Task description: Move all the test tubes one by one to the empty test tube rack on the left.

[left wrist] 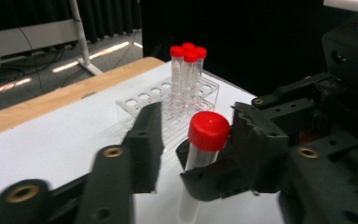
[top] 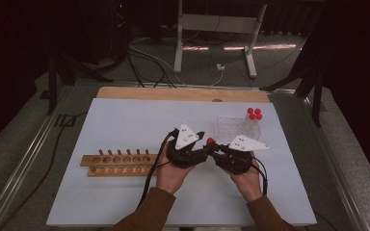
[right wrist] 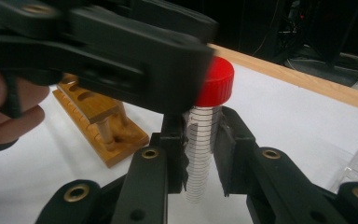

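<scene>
Right tongs (right wrist: 200, 163) clamped a ridged clear tube (right wrist: 200, 154); left tongs (left wrist: 193, 140), part-closed, flanked its red cap (left wrist: 209, 130) without gripping. Right gripper view showed a wooden rack (right wrist: 98, 121).

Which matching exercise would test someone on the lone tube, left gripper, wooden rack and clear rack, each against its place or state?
Things:
1. lone tube
2. left gripper
3. wooden rack
4. clear rack

States:
A. holds four red-capped tubes
B. holes empty, on the table's left
C. clamped upright in the right gripper
D. jaws either side of a red cap, a gap showing on one side

Pairs: 1-C, 2-D, 3-B, 4-A
</scene>
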